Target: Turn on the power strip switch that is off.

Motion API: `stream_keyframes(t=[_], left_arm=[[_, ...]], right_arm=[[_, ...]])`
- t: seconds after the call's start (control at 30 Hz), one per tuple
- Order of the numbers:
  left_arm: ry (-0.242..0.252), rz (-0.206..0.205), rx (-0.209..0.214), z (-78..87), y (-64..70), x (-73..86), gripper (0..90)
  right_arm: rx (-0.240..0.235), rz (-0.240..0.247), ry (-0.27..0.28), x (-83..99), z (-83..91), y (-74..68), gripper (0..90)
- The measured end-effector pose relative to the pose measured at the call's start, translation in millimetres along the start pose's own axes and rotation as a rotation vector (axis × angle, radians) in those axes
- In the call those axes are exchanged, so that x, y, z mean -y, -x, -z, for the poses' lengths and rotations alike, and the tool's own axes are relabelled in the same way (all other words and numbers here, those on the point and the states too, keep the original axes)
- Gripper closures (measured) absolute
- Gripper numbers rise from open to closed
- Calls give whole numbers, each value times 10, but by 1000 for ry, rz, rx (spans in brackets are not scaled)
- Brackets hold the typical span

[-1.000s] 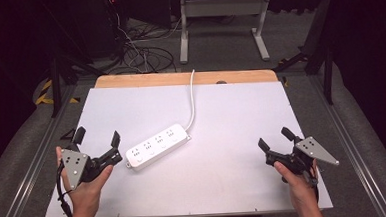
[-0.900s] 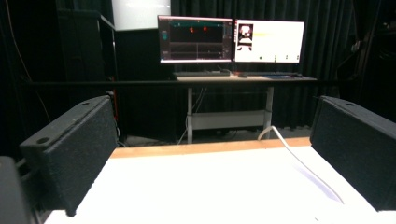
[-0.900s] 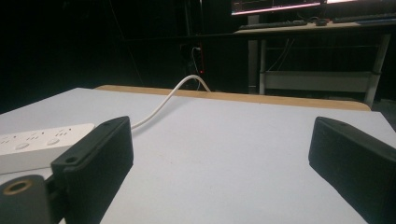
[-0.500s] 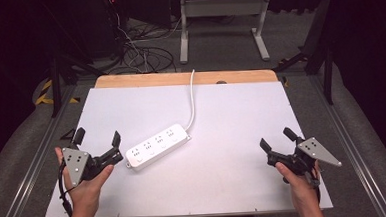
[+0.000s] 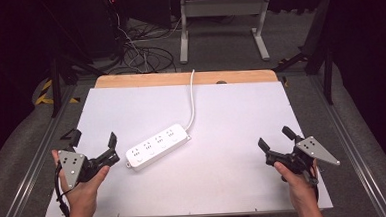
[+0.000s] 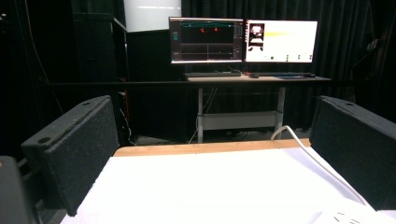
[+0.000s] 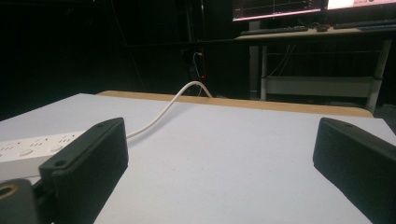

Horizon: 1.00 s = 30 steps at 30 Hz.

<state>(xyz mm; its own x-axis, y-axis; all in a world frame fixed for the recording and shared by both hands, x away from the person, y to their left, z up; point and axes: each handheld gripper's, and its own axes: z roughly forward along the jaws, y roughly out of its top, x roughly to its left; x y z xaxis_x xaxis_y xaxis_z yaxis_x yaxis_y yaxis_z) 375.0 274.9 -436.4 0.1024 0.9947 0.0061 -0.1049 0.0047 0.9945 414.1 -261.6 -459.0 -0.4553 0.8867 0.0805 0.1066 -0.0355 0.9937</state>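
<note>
1. The white power strip (image 5: 157,146) is being cut off at the bottom right corner of the left gripper view, where just a small white piece (image 6: 348,217) is being shown.
2. In the right gripper view, part of the power strip (image 7: 35,147) is being hidden behind one black jaw, and its near end is being cut off by the left edge.
3. The far end of the white cord (image 5: 193,96) is being lost behind the wooden edge (image 5: 179,79) at the back of the table, so where it is going cannot be told.
4. The socket holes on the strip are being seen as small dark marks; their shapes are too small to make out.
5. The power strip is being seen as a long white bar with rounded ends and a row of sockets on top.
6. It is lying flat on the white table top (image 5: 235,186), a bit left of the middle, near the left gripper (image 5: 93,143) and well apart from the right gripper (image 5: 272,138).
7. Its long side is being pointed slantwise, from near left to far right, with the cord coming out of the far right end.
8. The jaws of the left gripper are being held wide apart, with nothing between them.
9. The jaws of the right gripper are being held wide apart too, with nothing between them.
</note>
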Motion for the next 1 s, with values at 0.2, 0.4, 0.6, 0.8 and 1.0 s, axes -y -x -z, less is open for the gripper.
stream_keyframes(t=[0.2,0.4,0.6,0.8,1.0], left_arm=[[4,-10,2,26,-11,-11,17],[-3,-8,10,16,-1,5,20],[0,-7,17,1,21,8,21],[-9,-9,16,-4,-2,22,20],[-24,-9,15,-19,-16,71,25]], right_arm=[[1,0,2,-3,-27,-5,34],[-2,2,-1,-6,2,-14,38],[8,0,2,-3,20,5,38],[8,4,1,-3,16,-1,42],[5,3,-3,5,-9,10,42]])
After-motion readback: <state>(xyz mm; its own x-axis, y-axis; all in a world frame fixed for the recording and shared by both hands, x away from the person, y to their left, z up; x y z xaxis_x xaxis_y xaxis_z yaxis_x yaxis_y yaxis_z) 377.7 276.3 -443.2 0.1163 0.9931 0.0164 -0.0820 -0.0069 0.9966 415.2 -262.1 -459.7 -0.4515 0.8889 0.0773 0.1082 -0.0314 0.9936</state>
